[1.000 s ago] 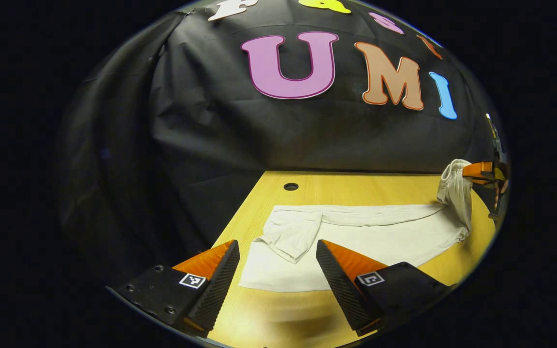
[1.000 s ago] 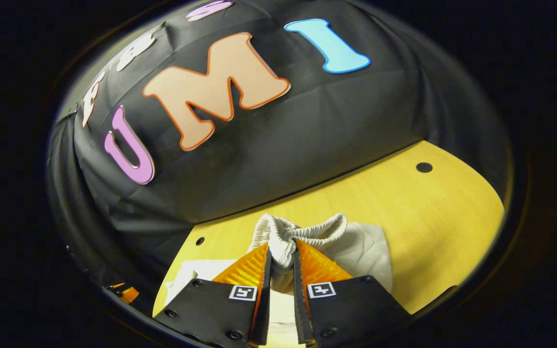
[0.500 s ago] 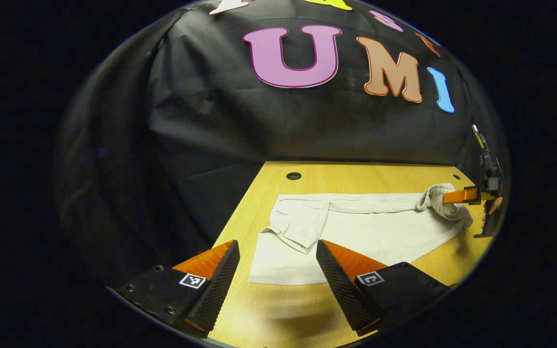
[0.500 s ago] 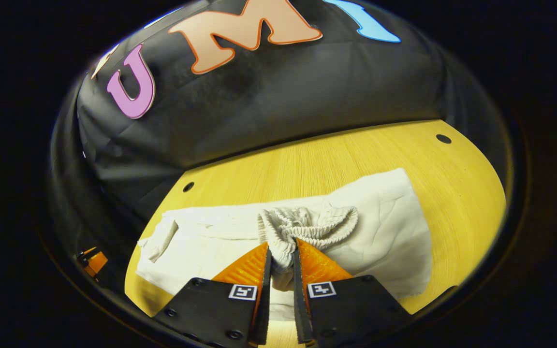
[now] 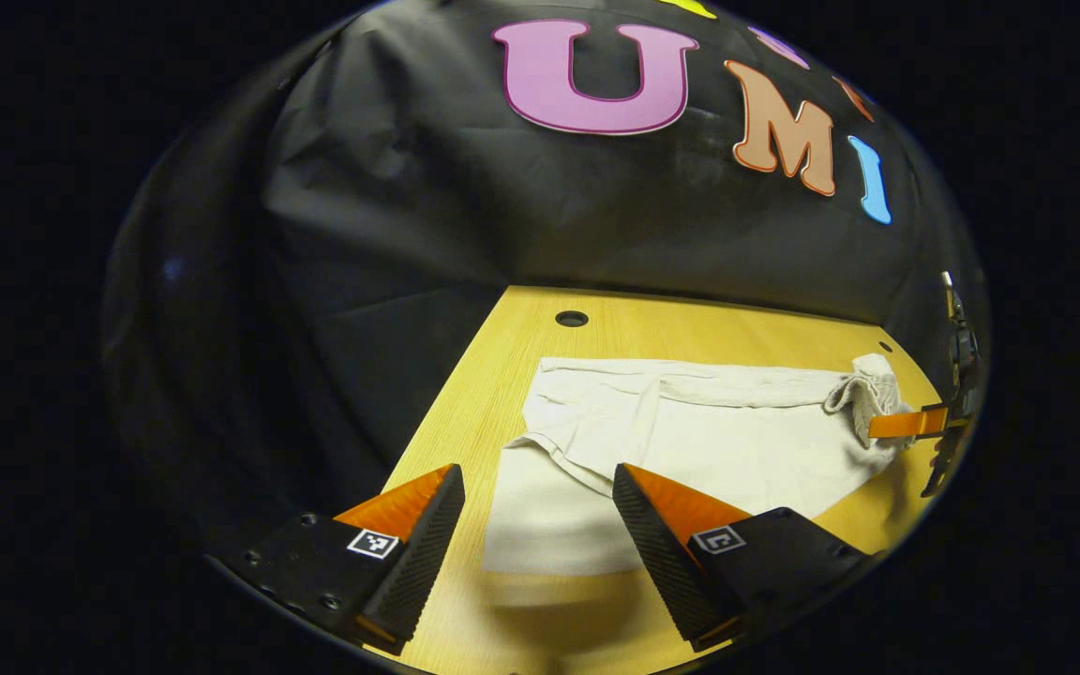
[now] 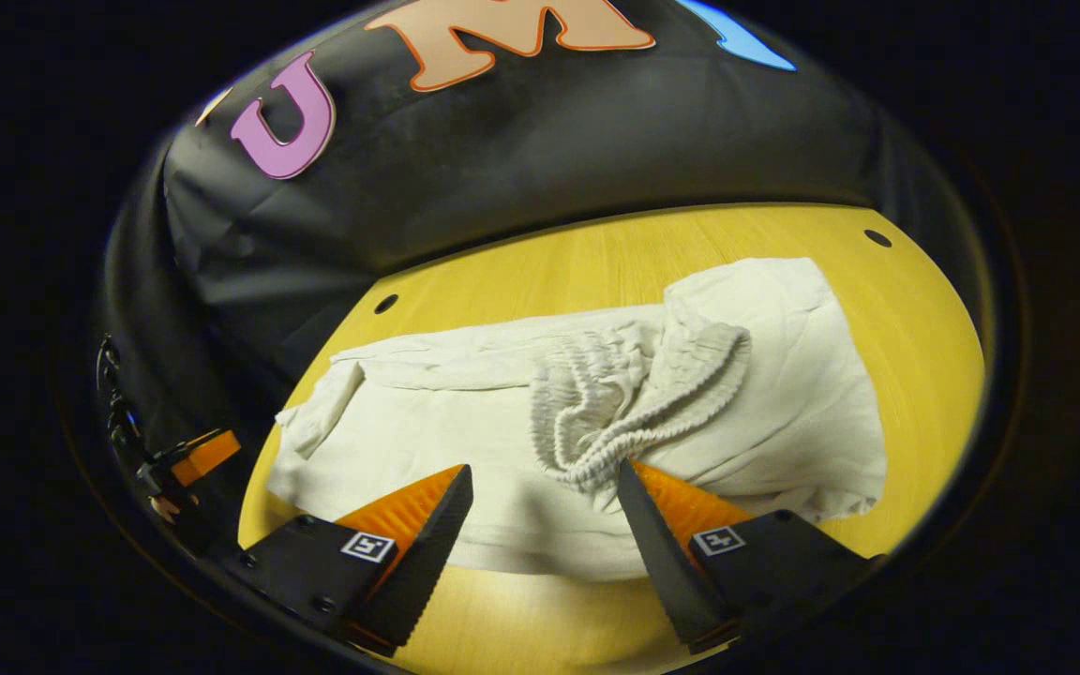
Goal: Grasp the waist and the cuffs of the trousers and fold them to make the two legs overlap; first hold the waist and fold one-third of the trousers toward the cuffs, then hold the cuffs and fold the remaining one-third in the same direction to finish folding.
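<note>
near hem of trousers (image 5: pixel 540 548) blurred; table (image 5: pixel 502 375) edges cut off

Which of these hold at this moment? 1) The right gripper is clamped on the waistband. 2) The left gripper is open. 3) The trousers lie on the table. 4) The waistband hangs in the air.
1) False: the right gripper is open, and the waistband lies loose by its fingers.
2) True: the left gripper holds nothing.
3) True: the trousers rest on the table.
4) False: it lies bunched on the trousers.
</note>
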`<state>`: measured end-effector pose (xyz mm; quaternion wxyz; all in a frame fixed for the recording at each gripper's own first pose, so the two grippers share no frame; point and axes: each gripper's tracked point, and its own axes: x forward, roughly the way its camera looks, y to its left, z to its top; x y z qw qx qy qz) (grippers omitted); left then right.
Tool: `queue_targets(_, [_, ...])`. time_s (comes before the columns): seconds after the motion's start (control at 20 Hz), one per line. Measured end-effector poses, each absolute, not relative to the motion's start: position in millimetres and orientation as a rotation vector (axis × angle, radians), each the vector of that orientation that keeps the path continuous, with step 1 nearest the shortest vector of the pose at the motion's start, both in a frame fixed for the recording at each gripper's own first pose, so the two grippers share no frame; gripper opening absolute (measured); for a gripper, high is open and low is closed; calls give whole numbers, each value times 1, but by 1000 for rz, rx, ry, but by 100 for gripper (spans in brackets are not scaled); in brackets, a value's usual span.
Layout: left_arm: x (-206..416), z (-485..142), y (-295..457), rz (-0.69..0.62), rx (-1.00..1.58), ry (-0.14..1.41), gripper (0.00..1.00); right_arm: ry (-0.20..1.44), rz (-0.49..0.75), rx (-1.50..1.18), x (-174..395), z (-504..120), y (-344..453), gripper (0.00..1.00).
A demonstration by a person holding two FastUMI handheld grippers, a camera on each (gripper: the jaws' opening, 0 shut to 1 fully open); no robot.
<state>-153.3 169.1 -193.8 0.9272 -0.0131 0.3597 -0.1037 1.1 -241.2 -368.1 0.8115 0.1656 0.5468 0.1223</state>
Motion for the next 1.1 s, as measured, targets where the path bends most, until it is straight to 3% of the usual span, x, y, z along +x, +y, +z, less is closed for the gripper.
queue_targets(0.05, [-145,-199,167,-230,-35,741,93,1162,263,358,-6,-362,-237,97])
queue_targets(0.15, [-127,-207,160,-271,-66,741,96,1156,255,361,-8,-355,-236,97])
queue_targets(0.2, [-118,-212,156,-293,-89,737,95,1150,245,361,-8,-351,-239,91])
queue_targets(0.25, [-109,-216,151,-315,-113,739,95,1145,235,362,-10,-348,-243,97])
queue_targets(0.55, [-71,-256,133,-370,-110,763,95,1147,145,358,-22,-339,-276,96])
queue_targets(1.1, [-78,-288,124,-382,-47,872,97,1123,69,322,-36,-326,-312,97])
